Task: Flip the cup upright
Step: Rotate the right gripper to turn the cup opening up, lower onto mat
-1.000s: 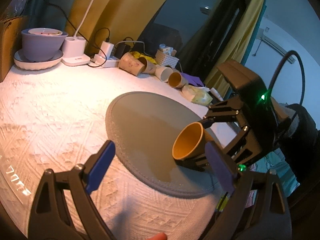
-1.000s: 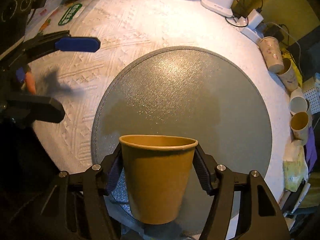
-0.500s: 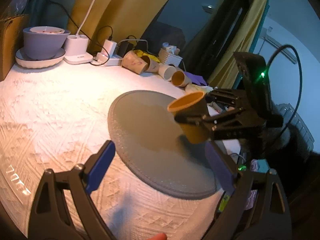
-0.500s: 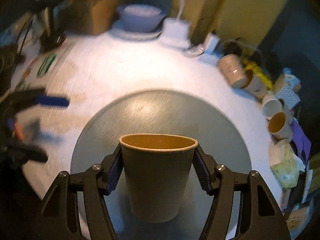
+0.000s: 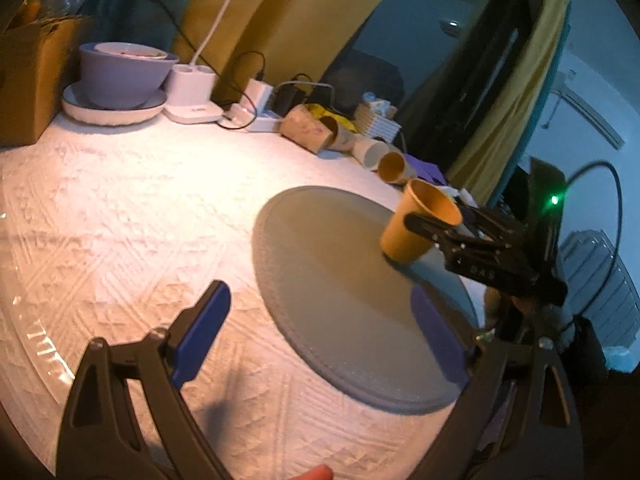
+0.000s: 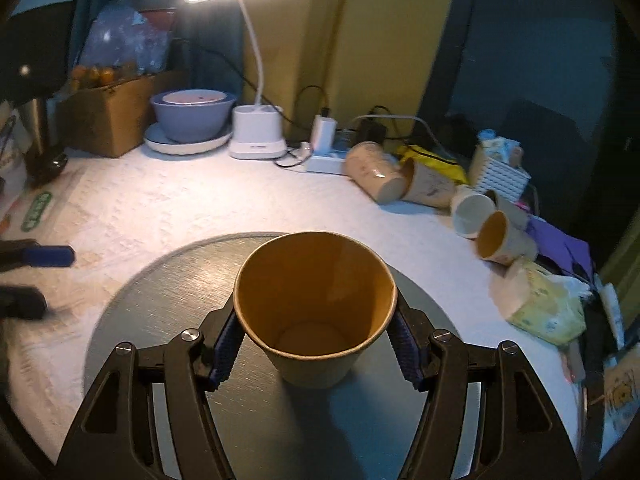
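A tan paper cup (image 6: 316, 308) stands mouth up, slightly tilted, with its base on or just above the round grey mat (image 6: 168, 288). My right gripper (image 6: 316, 340) is shut on the cup's sides just below the rim. In the left wrist view the cup (image 5: 420, 228) sits at the mat's (image 5: 328, 280) far right edge, held by the right gripper (image 5: 444, 232). My left gripper (image 5: 320, 332) is open and empty, hovering over the mat's near edge, apart from the cup.
Several paper cups (image 6: 420, 188) lie on their sides at the table's back right, next to a white basket (image 6: 502, 172) and a crumpled packet (image 6: 548, 308). A desk lamp base (image 6: 258, 136), power strip (image 6: 328, 160), stacked bowls (image 6: 192, 120) and cardboard box (image 6: 112, 120) line the back.
My right gripper has turned the cup from lying sideways to mouth up and lowered it toward the mat's right side. My left gripper stayed open, shifting little.
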Motion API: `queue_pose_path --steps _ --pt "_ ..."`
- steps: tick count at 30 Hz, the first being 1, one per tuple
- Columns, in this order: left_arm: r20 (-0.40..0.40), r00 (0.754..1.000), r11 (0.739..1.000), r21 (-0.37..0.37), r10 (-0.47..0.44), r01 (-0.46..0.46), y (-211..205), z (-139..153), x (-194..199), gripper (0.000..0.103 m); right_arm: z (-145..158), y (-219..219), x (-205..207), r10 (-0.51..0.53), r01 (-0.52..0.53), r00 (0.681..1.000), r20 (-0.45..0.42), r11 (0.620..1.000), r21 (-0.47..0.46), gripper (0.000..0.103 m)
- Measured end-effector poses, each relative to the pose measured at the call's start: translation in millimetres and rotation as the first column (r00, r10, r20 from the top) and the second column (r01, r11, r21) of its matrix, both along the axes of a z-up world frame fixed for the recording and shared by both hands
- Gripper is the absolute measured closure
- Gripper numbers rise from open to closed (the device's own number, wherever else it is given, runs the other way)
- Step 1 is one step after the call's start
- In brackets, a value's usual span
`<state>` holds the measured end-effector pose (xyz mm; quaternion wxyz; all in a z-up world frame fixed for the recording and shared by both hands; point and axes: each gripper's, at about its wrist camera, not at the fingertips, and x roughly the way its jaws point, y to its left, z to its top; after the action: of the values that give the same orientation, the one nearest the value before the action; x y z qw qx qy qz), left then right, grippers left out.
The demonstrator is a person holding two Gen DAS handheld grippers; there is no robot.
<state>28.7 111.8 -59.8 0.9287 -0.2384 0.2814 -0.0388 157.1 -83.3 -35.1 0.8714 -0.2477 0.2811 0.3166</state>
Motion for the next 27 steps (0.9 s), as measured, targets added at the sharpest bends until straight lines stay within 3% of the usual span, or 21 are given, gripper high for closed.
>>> queue_pose_path --steps 4,15,27 --pt "-0.009 1.000 1.000 0.016 0.011 -0.011 -1.6 -0.7 -0.1 0.011 -4.7 -5.2 -2.9 -0.033 0.035 0.998 0.062 0.999 -0.029 0.036" --pt "-0.036 0.999 0.999 0.043 0.023 -0.022 -5.8 -2.2 3.9 0.011 -12.0 -24.3 -10.9 -0.046 0.046 0.998 0.034 0.999 -0.018 0.034" --pt "-0.062 0.995 0.986 0.156 0.074 -0.064 -19.4 2.2 8.9 0.011 -15.2 -34.5 -23.0 -0.033 0.032 0.999 -0.026 0.999 -0.021 0.033"
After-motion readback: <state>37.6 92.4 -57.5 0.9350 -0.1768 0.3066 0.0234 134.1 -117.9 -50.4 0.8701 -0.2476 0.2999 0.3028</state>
